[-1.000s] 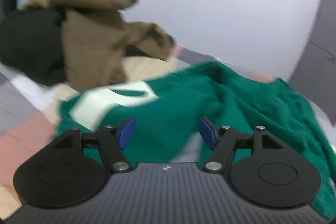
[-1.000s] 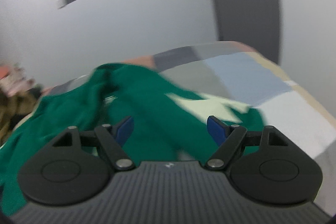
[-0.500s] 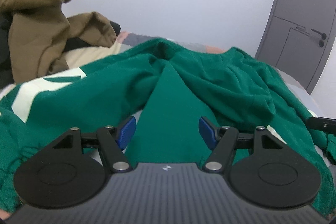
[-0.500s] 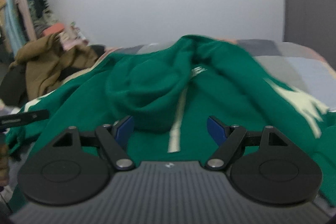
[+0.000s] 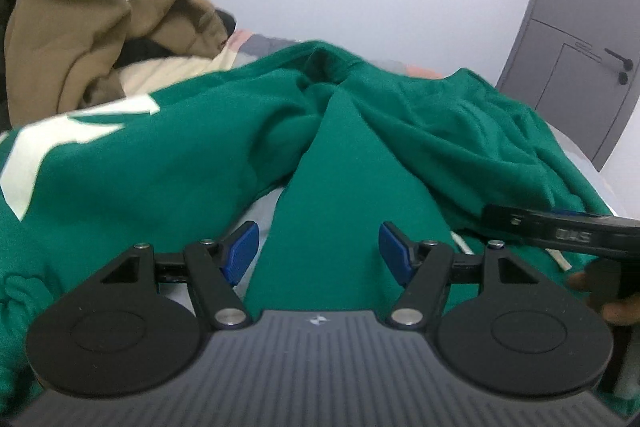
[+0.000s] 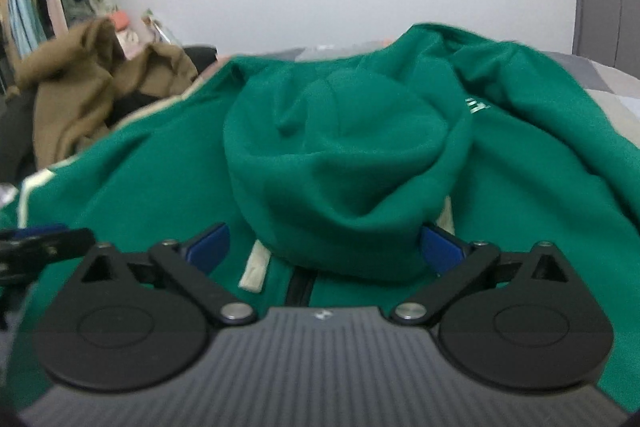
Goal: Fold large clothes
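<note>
Since half a second earlier, your right claw (image 6: 322, 247) closed in on the green hoodie (image 6: 344, 163), its hood now between wide-open, empty fingers. Your left claw (image 5: 319, 249) was likewise open, empty, over the hoodie lying on the bed (image 5: 576, 151). Pale chest lettering (image 6: 478, 105) was blurred, unreadable.

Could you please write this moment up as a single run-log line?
task: fold large clothes | left gripper: open, over green hoodie | right gripper: open, around hood | nothing grasped | brown garment aside
</note>
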`<state>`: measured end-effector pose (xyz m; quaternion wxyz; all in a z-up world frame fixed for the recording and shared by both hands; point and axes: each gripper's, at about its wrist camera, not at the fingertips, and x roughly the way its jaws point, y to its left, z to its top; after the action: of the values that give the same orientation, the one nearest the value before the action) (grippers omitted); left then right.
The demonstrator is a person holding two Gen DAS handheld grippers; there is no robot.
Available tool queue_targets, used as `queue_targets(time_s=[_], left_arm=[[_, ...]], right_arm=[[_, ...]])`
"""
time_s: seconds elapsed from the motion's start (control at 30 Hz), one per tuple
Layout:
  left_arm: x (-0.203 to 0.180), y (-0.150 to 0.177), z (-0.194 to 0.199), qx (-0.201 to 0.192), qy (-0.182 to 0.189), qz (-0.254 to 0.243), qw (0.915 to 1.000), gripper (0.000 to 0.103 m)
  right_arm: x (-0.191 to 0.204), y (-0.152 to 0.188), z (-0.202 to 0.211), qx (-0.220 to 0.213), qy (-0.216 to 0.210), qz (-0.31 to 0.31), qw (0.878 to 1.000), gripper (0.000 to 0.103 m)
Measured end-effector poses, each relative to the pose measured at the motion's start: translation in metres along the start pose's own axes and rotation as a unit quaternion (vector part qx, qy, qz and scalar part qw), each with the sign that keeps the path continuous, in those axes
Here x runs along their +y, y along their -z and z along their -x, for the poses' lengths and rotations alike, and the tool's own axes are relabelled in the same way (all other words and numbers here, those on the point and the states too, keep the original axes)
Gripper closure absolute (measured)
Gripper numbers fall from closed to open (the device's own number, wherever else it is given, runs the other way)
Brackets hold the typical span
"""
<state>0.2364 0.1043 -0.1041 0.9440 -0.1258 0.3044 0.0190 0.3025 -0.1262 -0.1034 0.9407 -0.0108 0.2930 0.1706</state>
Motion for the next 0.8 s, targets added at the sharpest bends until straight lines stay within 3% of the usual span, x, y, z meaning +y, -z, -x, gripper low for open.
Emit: queue_targets(time_s=[0.3,0.33,0.37,0.47,0.57,0.8], left_arm=[[0.021,0.002,-0.009,0.013,0.008,0.054,0.9984,0.032],[0.022,0.001,-0.011,0.013,0.007,0.053,0.9985,0.032],[0.022,0.001,-0.011,0.012,0.004,0.051,0.9986,0.032],[0.027,-0.001,-0.016,0.005,0.001,0.052,0.9986,0.032],[0.035,-0.004,-0.024,0.0,0.001,0.051,0.9987,0.032],[0.045,-0.01,-0.042,-0.019,0.019,0.058,0.9979,0.032]], right_arm=[[0.005,-0.023,-0.063,-0.01,0.062,-0.014,0.998,0.0],[0.005,-0.031,-0.071,-0.006,0.07,-0.013,0.997,0.009],[0.006,-0.04,-0.078,-0.002,0.079,-0.003,0.997,0.029],[0.002,-0.078,-0.098,0.0,0.092,0.02,0.996,0.062],[-0.003,-0.13,-0.118,-0.009,0.113,0.025,0.993,0.068],[-0.002,-0.25,-0.17,-0.064,0.157,0.071,0.983,0.069]])
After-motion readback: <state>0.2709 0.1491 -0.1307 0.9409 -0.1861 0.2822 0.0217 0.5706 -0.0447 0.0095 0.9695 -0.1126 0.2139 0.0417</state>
